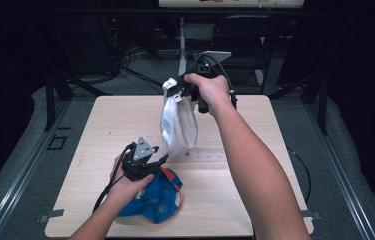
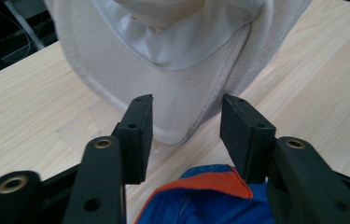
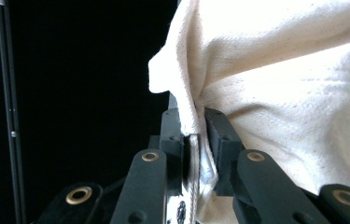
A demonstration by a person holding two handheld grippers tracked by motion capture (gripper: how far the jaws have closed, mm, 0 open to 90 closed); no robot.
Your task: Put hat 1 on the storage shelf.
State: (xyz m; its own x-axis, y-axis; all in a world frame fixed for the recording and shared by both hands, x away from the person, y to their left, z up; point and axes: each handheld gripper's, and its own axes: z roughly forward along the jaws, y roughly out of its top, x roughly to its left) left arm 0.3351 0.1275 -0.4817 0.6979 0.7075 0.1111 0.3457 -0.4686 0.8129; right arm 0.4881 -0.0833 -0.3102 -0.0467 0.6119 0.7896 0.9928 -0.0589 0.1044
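Observation:
A white cloth bag (image 1: pixel 179 122) hangs above the wooden table (image 1: pixel 255 175), its lower end close to the tabletop. My right gripper (image 1: pixel 177 92) is raised at the far middle and shut on the bag's top edge (image 3: pixel 194 126), with the cloth (image 3: pixel 280 84) pinched between the pads. My left gripper (image 1: pixel 161 159) is low near the front, open, and its jaws (image 2: pixel 186 121) stand on either side of the bag's bottom corner (image 2: pixel 163 84) without pressing it. A blue and orange packet (image 1: pixel 157 197) lies on the table under the left hand (image 2: pixel 210 200).
Bare wood lies to the left and right of the bag. Beyond the table's far edge are dark stands (image 1: pixel 57 85), floor cables (image 1: pixel 135 75) and a white post (image 1: pixel 181 47). Grey floor surrounds the table.

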